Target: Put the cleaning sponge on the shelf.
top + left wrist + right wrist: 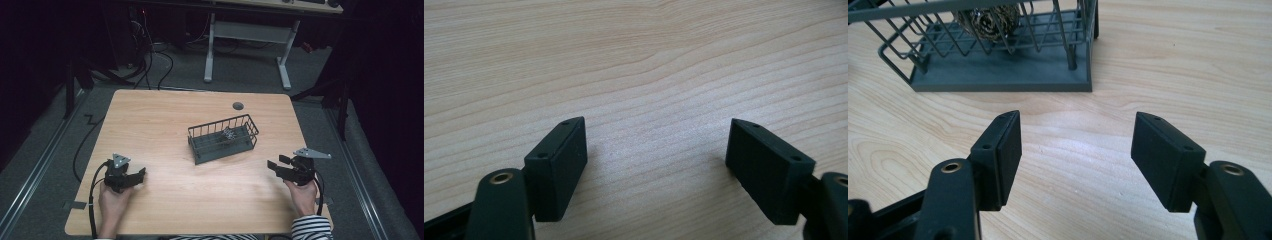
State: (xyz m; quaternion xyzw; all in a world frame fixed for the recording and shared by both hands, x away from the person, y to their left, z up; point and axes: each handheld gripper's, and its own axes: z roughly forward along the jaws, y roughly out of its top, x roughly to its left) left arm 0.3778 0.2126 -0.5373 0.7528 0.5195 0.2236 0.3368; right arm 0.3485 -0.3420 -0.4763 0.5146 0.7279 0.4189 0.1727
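Observation:
A dark grey wire basket (pixel 223 138) stands in the middle of the wooden table, and a metal scouring ball (pixel 228 135) lies inside it. In the right gripper view the basket (pixel 998 70) stands just ahead of the jaws, with the ball (pixel 988 20) behind its wires. My left gripper (pixel 137 176) rests open near the front left of the table, held by a hand. Its jaws (pixel 656 160) are wide apart over bare wood. My right gripper (pixel 274 168) sits open at the front right, pointing toward the basket, nothing between its jaws (pixel 1075 150).
The wooden table (pixel 165 125) has a round cable hole (pixel 238 106) near its far edge. Cables trail over the grey floor at the left and behind. Another desk frame (pixel 247 35) stands beyond the table.

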